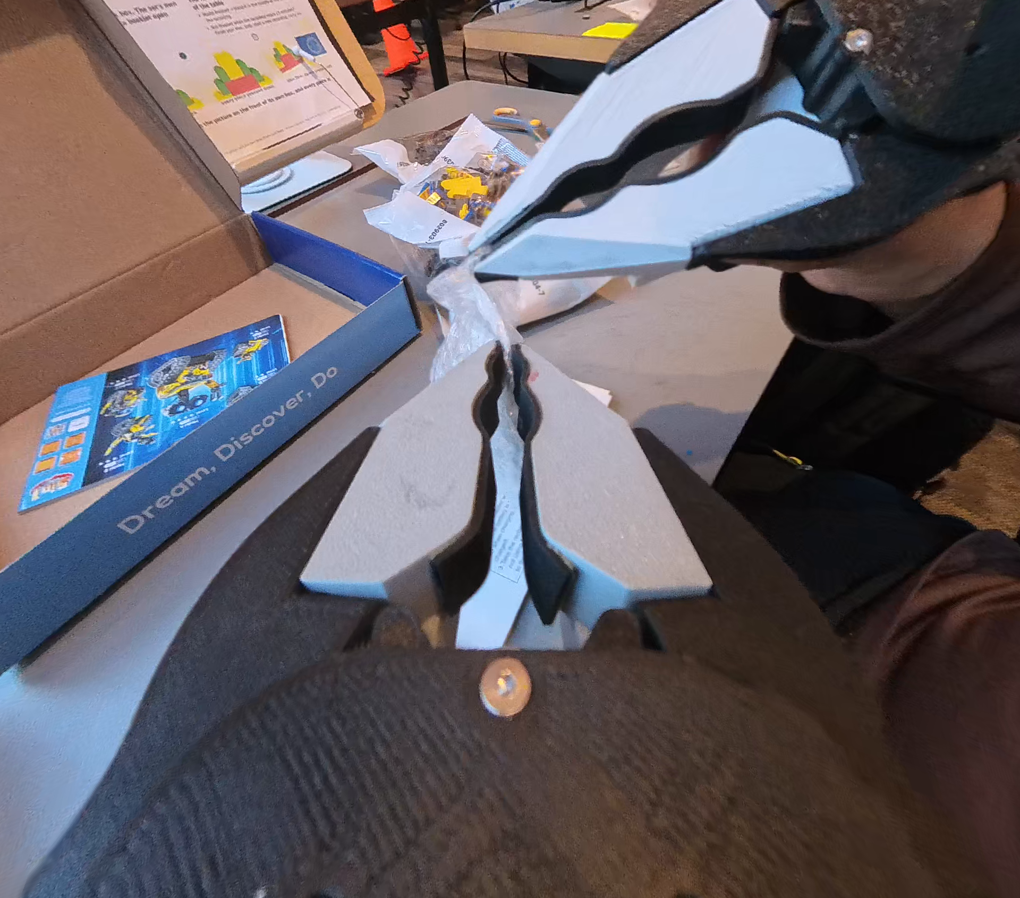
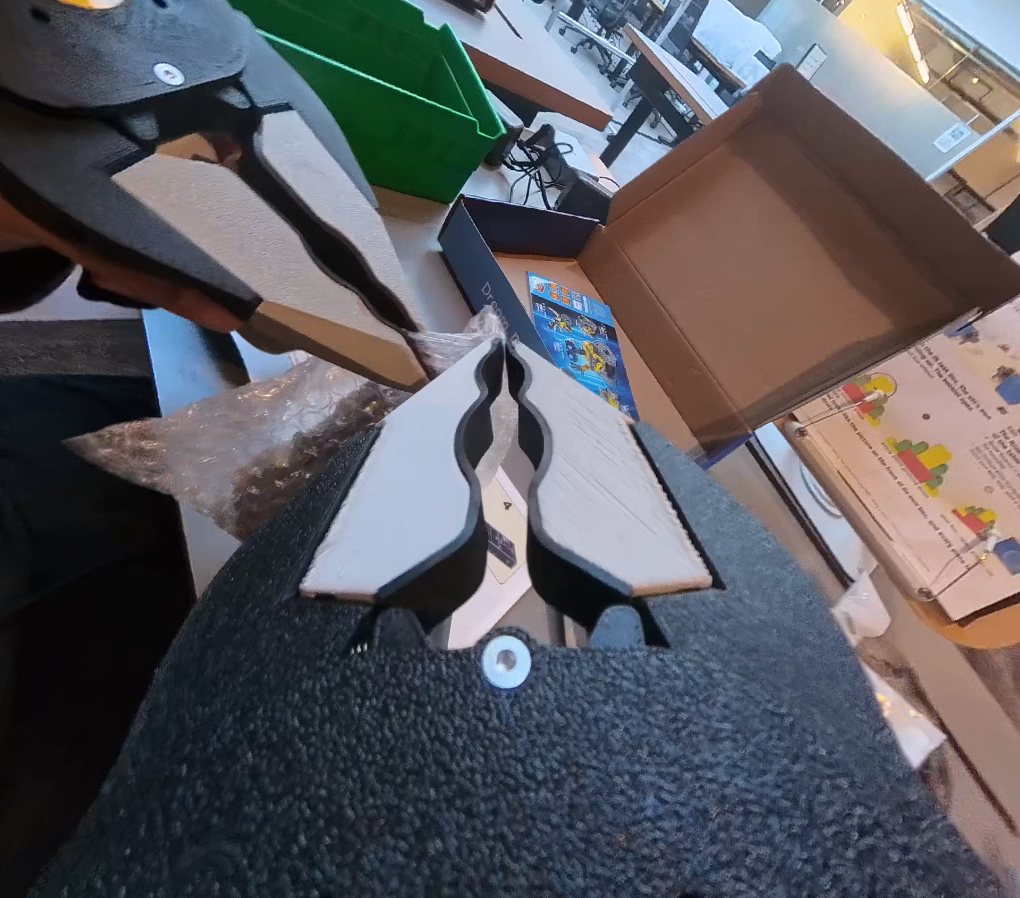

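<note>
My left gripper (image 1: pixel 508 353) is shut on a twisted end of a clear plastic bag (image 1: pixel 469 314), and a strip of the bag runs back between its pads. My right gripper (image 1: pixel 477 262) comes in from the upper right and is shut on the same bag a short way farther along. In the right wrist view my right gripper (image 2: pixel 503 347) pinches the clear film (image 2: pixel 447 347) at its tips. The left gripper (image 2: pixel 416 353) grips the film just to the left. The bag's body (image 2: pixel 248 446), with dark small pieces in it, hangs below to the left.
An open blue cardboard box (image 1: pixel 221 441) with a blue booklet (image 1: pixel 160 408) in it lies at the left on the grey table (image 1: pixel 690 347). More bags of small pieces (image 1: pixel 452 193) lie behind. An illustrated sheet (image 1: pixel 221 16) stands at the back. Green bins (image 2: pixel 359 60) stand beyond. Less than 4 cm separates the two grippers' tips.
</note>
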A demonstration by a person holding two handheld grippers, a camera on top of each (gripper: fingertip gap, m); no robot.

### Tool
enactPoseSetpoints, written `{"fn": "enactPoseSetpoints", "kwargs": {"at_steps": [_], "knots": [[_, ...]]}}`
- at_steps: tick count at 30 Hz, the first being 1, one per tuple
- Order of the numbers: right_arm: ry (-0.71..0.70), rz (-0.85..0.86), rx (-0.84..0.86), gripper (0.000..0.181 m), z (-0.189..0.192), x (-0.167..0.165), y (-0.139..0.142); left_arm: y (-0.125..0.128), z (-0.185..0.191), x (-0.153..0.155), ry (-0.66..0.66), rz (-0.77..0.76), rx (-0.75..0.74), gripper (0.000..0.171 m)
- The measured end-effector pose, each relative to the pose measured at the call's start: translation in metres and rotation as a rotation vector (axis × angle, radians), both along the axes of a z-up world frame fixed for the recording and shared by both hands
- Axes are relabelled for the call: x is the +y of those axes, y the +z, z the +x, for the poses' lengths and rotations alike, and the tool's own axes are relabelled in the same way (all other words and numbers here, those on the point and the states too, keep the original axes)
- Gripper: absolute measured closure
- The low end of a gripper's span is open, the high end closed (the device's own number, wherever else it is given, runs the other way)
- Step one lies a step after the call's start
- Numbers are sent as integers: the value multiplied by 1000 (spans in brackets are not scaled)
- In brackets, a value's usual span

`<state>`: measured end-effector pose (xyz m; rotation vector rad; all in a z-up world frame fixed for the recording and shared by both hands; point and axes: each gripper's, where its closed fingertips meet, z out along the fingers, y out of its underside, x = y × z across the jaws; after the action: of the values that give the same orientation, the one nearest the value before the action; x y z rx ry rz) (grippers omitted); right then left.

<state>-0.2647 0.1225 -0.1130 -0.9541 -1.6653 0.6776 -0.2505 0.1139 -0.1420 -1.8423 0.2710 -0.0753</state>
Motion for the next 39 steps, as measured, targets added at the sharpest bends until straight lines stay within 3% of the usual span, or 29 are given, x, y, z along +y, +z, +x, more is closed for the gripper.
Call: {"fn": "enactPoseSetpoints", "kwargs": {"at_steps": [6,9,11,15,18,19,22,28,35,39], "knots": [[-8,-181,8,181,0,19,0,1,4,2,5,4,6,171],[-89,-170,32,181,2,48,0,2,16,0,-36,16,-1,171],[-56,-261,38,181,4,49,5,4,16,1,-26,24,53,171],[-53,-149,36,181,1,40,9,8,11,-2,-47,20,-14,171],[-1,-216,-8,181,4,36,3,6,-3,-1,-12,30,-74,171],[30,-271,-27,178,7,34,3,4,-8,0,4,29,-76,171],[76,-416,-71,143,14,35,4,0,-15,3,31,32,-87,171],[92,-463,-193,119,14,34,-22,-5,-22,5,63,17,-96,171],[100,-322,-269,123,16,31,-41,3,-31,2,76,44,-165,171],[73,-291,-177,145,3,29,-38,7,-16,1,0,49,-231,171]]}}
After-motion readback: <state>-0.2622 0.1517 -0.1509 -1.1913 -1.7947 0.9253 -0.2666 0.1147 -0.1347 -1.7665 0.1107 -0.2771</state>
